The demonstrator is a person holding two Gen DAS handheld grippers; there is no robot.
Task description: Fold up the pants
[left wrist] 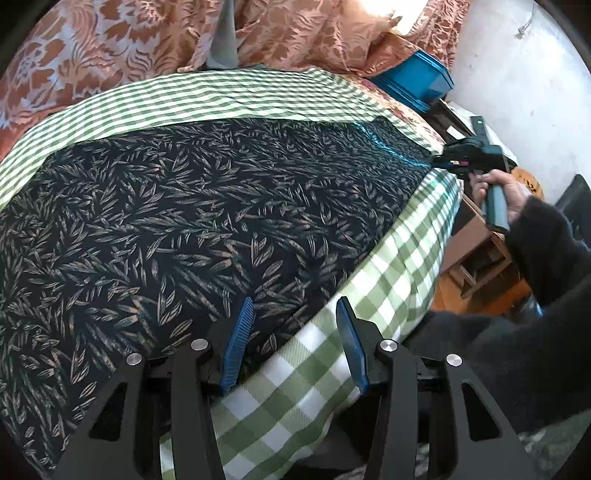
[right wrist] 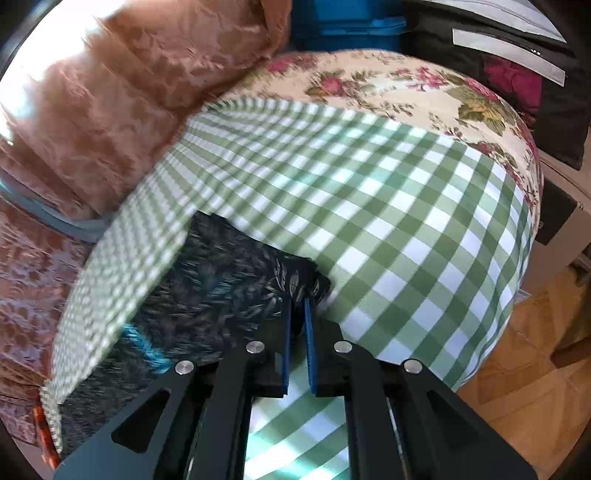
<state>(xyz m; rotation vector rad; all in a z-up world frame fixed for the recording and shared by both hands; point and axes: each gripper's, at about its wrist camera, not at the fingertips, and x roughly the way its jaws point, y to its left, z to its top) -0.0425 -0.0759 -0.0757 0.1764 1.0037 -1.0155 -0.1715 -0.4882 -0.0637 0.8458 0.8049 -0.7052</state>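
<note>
Black right hand-held gripper [right wrist: 297,306] tilted downward, pinching pants [right wrist: 221,291]

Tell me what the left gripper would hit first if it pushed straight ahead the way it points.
Probably the near edge of the dark leaf-print pants, where they lie on the checked cloth. The open left gripper straddles that edge; depth is unclear.

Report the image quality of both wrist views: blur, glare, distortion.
Left wrist view: mostly sharp, fisheye bends the checked cloth, sunlight blows out the curtain at the top. Right wrist view: motion blur smears the leaf-print pants and checked cloth edge, and white glare washes out the upper left corner.
</note>
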